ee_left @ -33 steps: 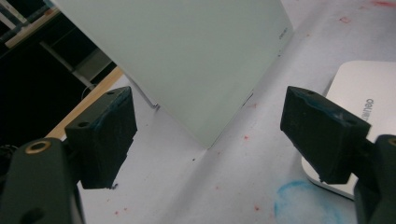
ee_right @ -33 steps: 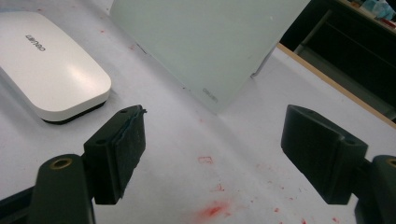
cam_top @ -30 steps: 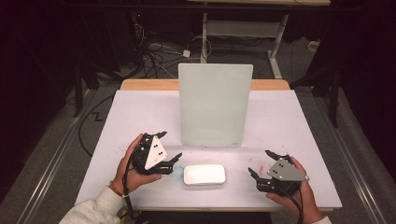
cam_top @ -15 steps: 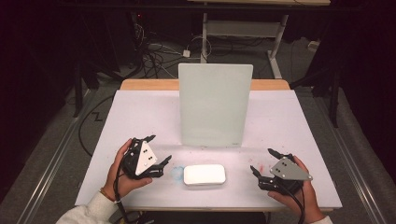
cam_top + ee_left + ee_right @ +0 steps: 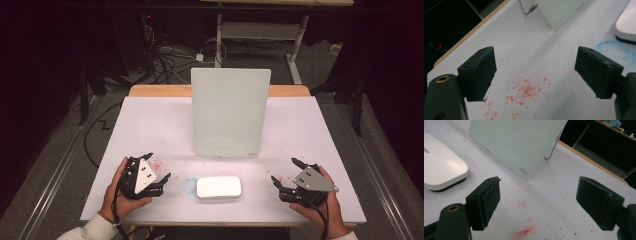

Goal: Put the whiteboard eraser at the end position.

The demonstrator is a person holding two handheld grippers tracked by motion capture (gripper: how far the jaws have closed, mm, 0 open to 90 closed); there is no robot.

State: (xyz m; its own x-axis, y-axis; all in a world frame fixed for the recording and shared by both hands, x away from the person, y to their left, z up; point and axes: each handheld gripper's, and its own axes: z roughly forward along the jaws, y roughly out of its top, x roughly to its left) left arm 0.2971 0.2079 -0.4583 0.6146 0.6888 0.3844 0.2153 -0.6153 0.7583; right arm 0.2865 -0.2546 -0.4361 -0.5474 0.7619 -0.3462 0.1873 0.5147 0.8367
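Observation:
A pale frosted whiteboard (image 5: 230, 112) stands upright on its wire stand in the middle of the white table (image 5: 150, 125). In front of it lies a white rounded eraser block (image 5: 218, 187). My left gripper (image 5: 158, 166) rests open just left of the block, over a patch of red specks (image 5: 524, 90). In the left gripper view its jaws are wide apart with nothing between them (image 5: 535, 72), and the block's edge (image 5: 626, 22) is at the right. My right gripper (image 5: 284, 170) is open to the right of the block, jaws empty (image 5: 537, 202), facing the board (image 5: 519, 142) and the block (image 5: 441, 167).
A faint blue ring mark (image 5: 190, 185) sits on the table just left of the block. A red smear (image 5: 525, 231) lies under the right gripper. The wooden table edge (image 5: 160, 90) runs behind the board. Cables (image 5: 165, 60) and a desk frame stand on the floor beyond.
My left gripper has drawn back to the left and toward the near edge of the table. The right gripper has barely shifted. The board and block have stayed put.

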